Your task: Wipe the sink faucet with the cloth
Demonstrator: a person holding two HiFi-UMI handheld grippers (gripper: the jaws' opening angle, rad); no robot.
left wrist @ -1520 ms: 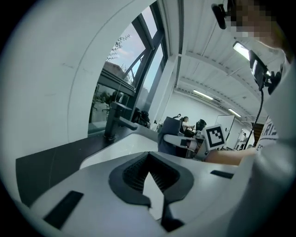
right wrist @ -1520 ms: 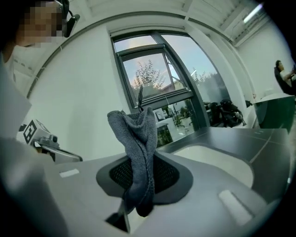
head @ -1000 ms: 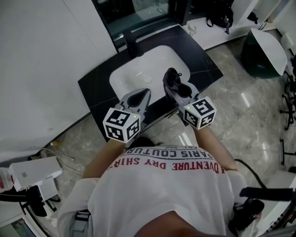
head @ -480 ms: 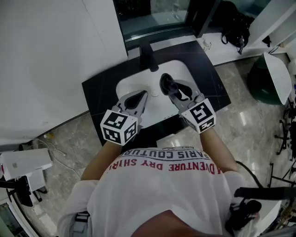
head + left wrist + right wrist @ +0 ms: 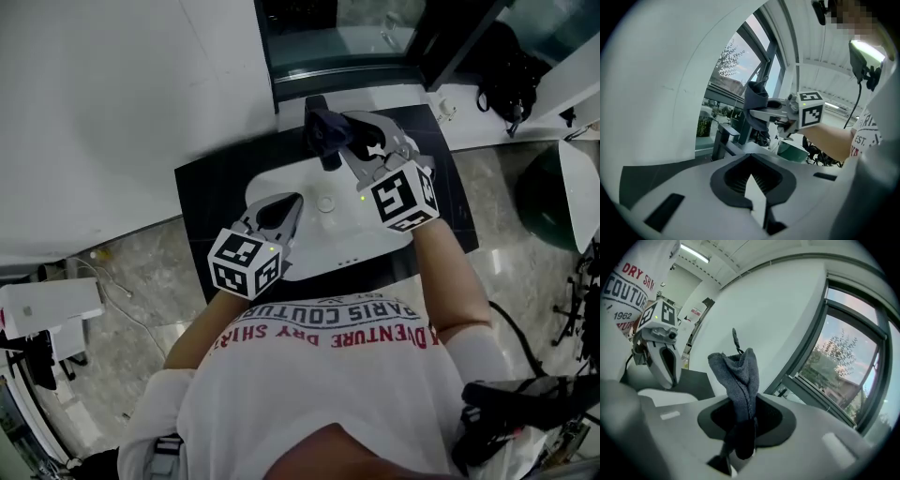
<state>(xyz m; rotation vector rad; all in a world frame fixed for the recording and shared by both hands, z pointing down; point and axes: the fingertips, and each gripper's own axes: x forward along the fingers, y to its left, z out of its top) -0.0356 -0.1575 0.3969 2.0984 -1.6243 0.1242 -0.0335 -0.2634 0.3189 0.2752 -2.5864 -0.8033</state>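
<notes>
Head view, looking steeply down: nearest is the person's white shirt (image 5: 328, 394) with red lettering, and both forearms reach forward over a white sink (image 5: 375, 239) set in a black countertop (image 5: 202, 187). The left gripper (image 5: 286, 206) hovers above the near left part of the basin, much where it was half a second ago; in the left gripper view its jaws (image 5: 750, 161) are drawn together with nothing between them. The right gripper (image 5: 330, 141) has moved. Half a second ago it sat over the middle of the basin; now it is farther forward, at the back edge of the sink, with its marker cube raised above the basin's right side. Its jaws are clamped on a dark grey-blue cloth (image 5: 321, 131). In the right gripper view the cloth (image 5: 738, 376) is pinched low between the jaws (image 5: 743, 401) and stands up past their tips in a bunched fold, with the left gripper (image 5: 665, 362) visible off to the left. From above, the cloth overlaps the black faucet (image 5: 315, 101), covering most of it. From the left gripper view the cloth (image 5: 754, 105) appears above and just beside the faucet (image 5: 719, 140), so I cannot tell whether they touch. Beyond the counter are a white wall and a dark-framed window.
</notes>
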